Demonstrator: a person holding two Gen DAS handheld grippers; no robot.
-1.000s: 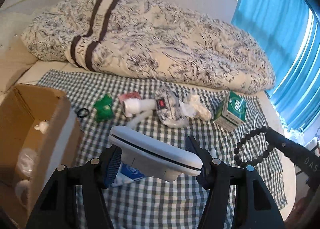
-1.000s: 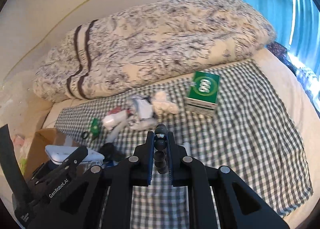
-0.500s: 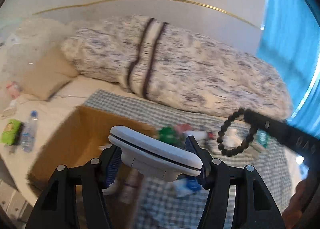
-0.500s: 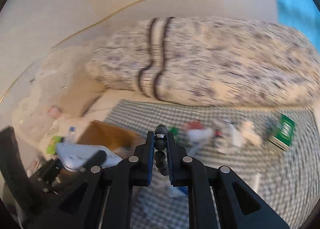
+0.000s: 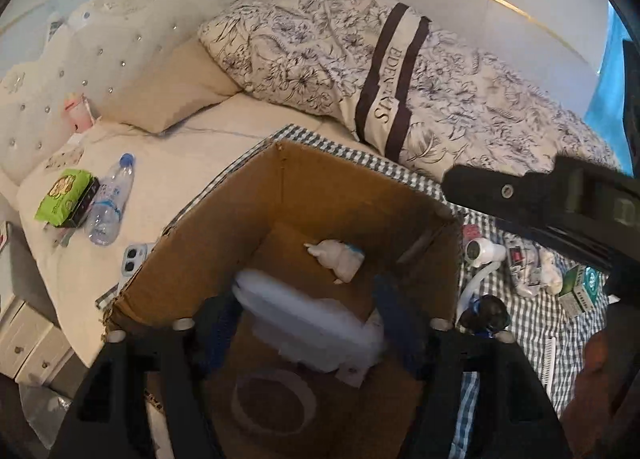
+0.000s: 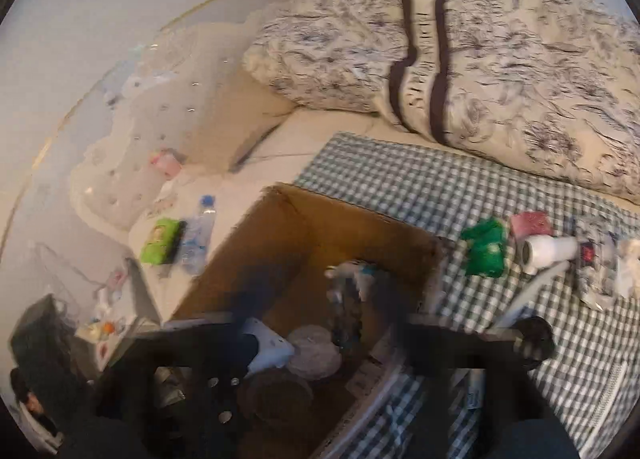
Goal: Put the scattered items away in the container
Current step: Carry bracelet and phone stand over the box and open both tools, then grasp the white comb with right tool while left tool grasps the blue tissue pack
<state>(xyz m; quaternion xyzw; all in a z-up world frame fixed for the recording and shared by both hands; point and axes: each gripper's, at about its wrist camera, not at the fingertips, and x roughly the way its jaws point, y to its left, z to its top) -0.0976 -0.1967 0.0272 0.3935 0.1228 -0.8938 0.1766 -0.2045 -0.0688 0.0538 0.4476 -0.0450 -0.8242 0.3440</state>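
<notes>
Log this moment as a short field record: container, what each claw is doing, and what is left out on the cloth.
container: cardboard box, open top, on the bed
left claw: over the box, gripping a white flat case
right claw: over the box, blurred; grip state unclear
left on checked cloth: green packet, white tube, green carton

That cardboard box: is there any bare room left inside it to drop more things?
Some. The box has bare floor along its far wall, behind the white bottle, and near the left wall. The near part is crowded: the white case in the left tongs hangs over a round lid. Outside, bare checked cloth lies between box and duvet.
</notes>
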